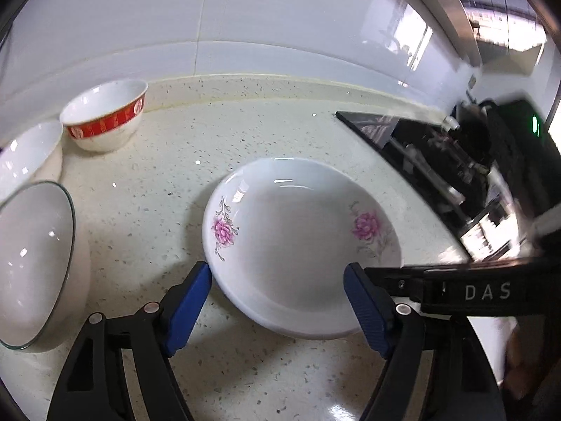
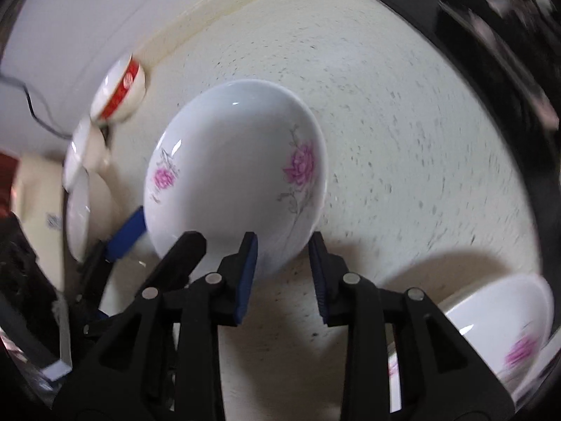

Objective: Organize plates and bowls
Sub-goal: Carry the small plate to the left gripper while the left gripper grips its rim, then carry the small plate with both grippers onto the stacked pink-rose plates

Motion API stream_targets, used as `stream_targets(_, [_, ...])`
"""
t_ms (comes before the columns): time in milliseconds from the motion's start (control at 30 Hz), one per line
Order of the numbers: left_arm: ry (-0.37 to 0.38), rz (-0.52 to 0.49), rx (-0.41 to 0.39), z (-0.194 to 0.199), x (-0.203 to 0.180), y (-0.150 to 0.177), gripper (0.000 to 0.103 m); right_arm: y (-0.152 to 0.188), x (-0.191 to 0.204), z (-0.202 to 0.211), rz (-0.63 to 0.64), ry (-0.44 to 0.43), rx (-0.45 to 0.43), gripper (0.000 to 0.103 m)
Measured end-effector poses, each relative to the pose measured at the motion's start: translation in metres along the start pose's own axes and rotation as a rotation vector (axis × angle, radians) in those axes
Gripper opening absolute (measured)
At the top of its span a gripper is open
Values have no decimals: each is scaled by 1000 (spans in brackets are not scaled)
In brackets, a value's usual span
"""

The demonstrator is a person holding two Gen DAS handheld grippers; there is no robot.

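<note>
White round ceramic plate with pink flowers (image 1: 301, 245) flat on speckled cream tabletop (image 1: 168, 175), left tool (image 1: 277, 280) spread wide astride its near rim, right tool (image 2: 284, 266) parted, empty, red-banded white bowl (image 1: 105, 115) by wall

speckled cream countertop (image 1: 266, 129) | white tiled wall (image 1: 245, 7) behind | black cooktop (image 1: 413, 147) at right, corner toward centre | thin dark cable (image 2: 31, 105) against wall, far left

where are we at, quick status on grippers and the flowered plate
Left gripper open, straddling flowered plate. Right gripper open, empty. Plate flat on counter.
</note>
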State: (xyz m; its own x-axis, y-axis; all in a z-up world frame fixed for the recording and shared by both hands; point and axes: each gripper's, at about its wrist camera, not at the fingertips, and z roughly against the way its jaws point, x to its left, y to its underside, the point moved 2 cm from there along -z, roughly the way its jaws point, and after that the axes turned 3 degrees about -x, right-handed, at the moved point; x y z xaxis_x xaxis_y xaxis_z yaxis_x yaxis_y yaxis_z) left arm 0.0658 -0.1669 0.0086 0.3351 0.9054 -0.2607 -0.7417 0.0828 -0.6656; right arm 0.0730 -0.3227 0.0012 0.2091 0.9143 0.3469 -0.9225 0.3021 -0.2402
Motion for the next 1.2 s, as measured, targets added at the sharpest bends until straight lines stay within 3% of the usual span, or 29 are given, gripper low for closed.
stream_targets(67, [17, 37, -23, 4, 7, -3, 78, 2, -13, 6, -75, -43, -11, 35])
stream_targets(167, [-9, 47, -64, 3, 11, -5, 78, -10, -28, 8, -113, -4, -59, 35])
stream_targets(433, [-55, 22, -15, -15, 7, 3, 77, -49, -29, -4, -82, 45, -49, 35])
stream_targets(500, [-71, 14, -16, -17, 6, 3, 75, -42, -18, -6, -27, 54, -50, 26])
stream_targets(567, [-122, 10, -21, -17, 9, 1, 37, -38, -3, -19, 14, 88, -68, 21])
stream_targets(600, [-148, 19, -28, -17, 12, 0, 30, -33, -2, -16, 29, 99, -83, 21])
stream_targets(667, [-110, 81, -22, -16, 24, -2, 20, -38, -4, -23, 17, 81, -86, 20])
stream_targets(1200, [-94, 87, -61, 6, 24, -3, 17, -1, 1, 0, 33, 73, -144, 20])
